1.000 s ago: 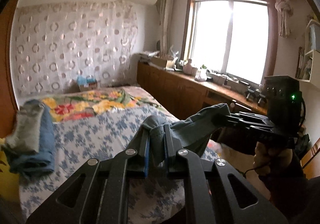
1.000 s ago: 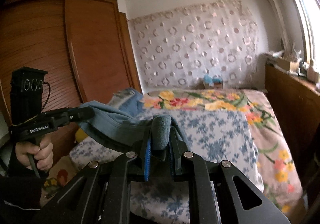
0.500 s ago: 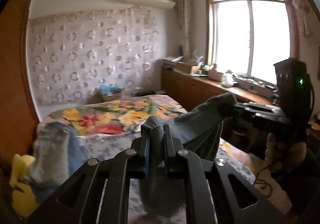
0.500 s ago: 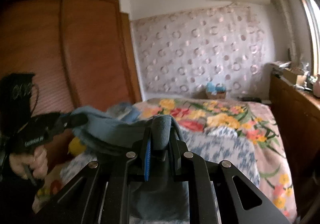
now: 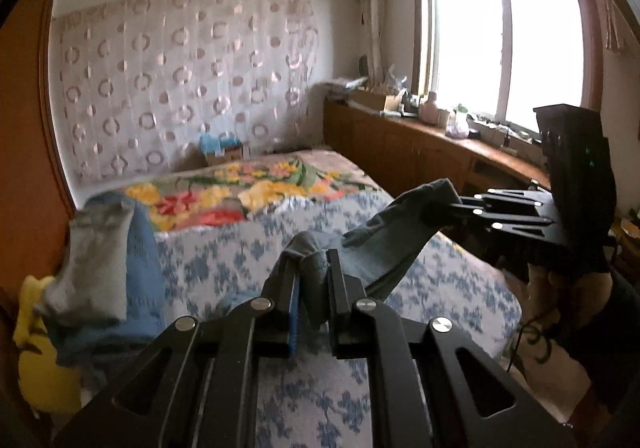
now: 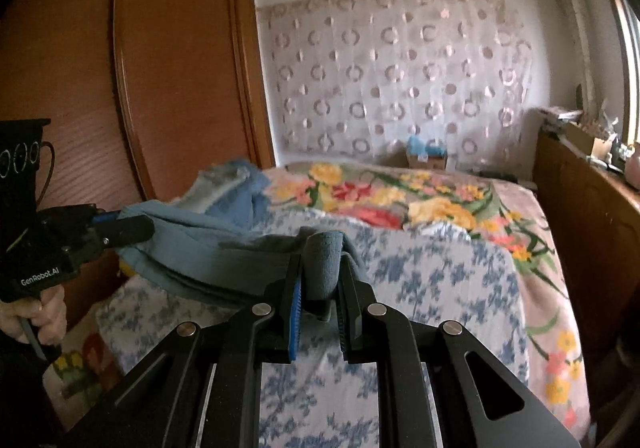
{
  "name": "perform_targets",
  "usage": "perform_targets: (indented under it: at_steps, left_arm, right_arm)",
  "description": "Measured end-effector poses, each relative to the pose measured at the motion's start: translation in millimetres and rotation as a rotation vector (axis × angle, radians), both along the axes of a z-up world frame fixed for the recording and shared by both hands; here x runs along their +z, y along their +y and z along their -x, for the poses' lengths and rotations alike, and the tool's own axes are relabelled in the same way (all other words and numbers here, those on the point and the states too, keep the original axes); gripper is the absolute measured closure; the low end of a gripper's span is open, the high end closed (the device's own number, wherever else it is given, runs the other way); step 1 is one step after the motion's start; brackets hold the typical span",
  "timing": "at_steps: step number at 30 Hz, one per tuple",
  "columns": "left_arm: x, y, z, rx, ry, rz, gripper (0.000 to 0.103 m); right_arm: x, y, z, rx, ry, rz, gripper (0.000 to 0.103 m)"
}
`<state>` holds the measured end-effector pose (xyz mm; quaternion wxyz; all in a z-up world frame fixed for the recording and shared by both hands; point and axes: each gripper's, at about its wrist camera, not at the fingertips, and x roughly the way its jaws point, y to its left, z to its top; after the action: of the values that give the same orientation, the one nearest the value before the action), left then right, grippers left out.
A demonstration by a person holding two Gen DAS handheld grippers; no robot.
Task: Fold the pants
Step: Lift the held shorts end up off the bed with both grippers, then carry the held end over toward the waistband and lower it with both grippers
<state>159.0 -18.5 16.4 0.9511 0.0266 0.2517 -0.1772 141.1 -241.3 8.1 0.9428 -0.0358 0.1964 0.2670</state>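
Note:
Blue-grey pants (image 5: pixel 384 244) hang stretched in the air between my two grippers, above the bed. My left gripper (image 5: pixel 311 260) is shut on one bunched end of the pants. My right gripper (image 6: pixel 320 252) is shut on the other end (image 6: pixel 324 264). In the left wrist view the right gripper (image 5: pixel 456 208) shows at the right, clamped on the cloth. In the right wrist view the left gripper (image 6: pixel 128 228) shows at the left, clamped on the pants (image 6: pixel 208 248). The lower part of the pants is hidden behind the gripper bodies.
The bed (image 5: pixel 224 260) has a blue-flowered sheet and a bright floral blanket (image 6: pixel 400 200). A pile of folded grey and blue clothes (image 5: pixel 104 260) lies at its left side. A wooden wardrobe (image 6: pixel 140 88) stands left, a wooden counter (image 5: pixel 420 152) under the window right.
Both grippers have stayed shut on the pants. They rose and then dipped again over the bed, and the views swung a little; the pants stay stretched between them.

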Motion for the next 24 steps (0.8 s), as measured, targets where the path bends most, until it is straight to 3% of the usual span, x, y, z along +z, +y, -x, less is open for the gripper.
perform_targets:
  at_steps: [5, 11, 24]
  left_arm:
    - [-5.6, -0.8, 14.6, -0.008, 0.023, 0.007, 0.091]
    - [-20.1, 0.0, 41.9, -0.017, 0.053, 0.033, 0.091]
    - [-56.5, -9.1, 88.1, -0.047, 0.136, 0.037, 0.091]
  right_arm:
    - [-6.5, 10.0, 1.3, 0.023, 0.019, 0.02, 0.088]
    - [2.8, -12.3, 24.6, 0.044, 0.039, 0.022, 0.088]
    - [-27.4, -27.9, 71.4, 0.049, 0.131, -0.003, 0.088]
